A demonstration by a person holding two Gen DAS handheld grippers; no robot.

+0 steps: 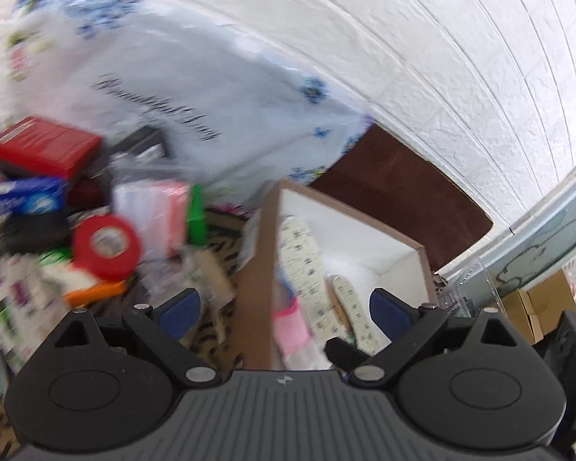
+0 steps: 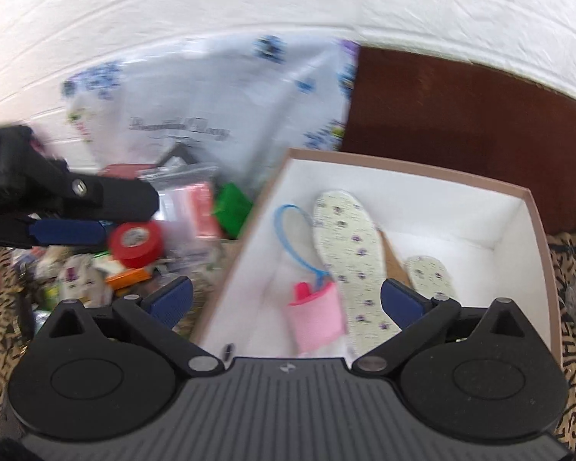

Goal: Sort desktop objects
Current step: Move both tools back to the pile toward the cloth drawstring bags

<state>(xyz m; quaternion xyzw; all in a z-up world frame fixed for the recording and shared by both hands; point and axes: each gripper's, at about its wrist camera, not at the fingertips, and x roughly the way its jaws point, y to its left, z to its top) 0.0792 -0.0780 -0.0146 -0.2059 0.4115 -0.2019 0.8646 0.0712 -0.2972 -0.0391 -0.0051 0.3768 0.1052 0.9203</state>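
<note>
Both tongs held wide apart, nothing gripped: left tongs (image 1: pixel 284 309), right tongs (image 2: pixel 286 299). Insoles (image 2: pixel 347 253) and pink pouch (image 2: pixel 316 317) already laid in white box (image 2: pixel 403 163), right side of worktop (image 2: pixel 572 269). Red tape roll (image 2: pixel 136 244) left in unsorted pile, likely next.

Open box (image 2: pixel 533 238) is sitting to the right of the clutter pile, w/ two insoles (image 2: pixel 349 253) lying inside it, side by side (smaller-looking one further right). A pouch (image 2: pixel 316 319) is lying in the box too, left of the insoles. Tape roll (image 2: pixel 136 244) is resting in the pile, left of the box. Big plastic bag (image 2: pixel 219 115) is leaning behind the pile, against the wall (image 2: pixel 288 0).
</note>
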